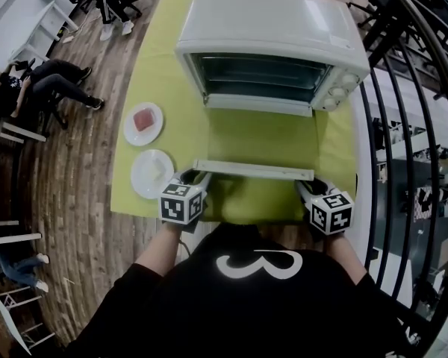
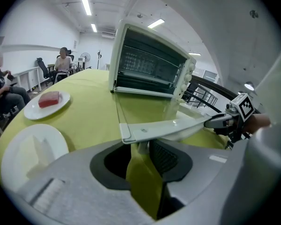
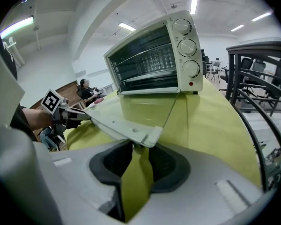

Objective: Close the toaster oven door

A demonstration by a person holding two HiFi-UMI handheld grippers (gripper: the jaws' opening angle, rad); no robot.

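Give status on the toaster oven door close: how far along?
Done: the approach. The left gripper and right gripper sit at opposite ends of the door handle, and their jaws look closed on it. In hand: that two-ended grip. Left: the whole swing. The door lies flat, fully open, and the toaster oven cavity is exposed.
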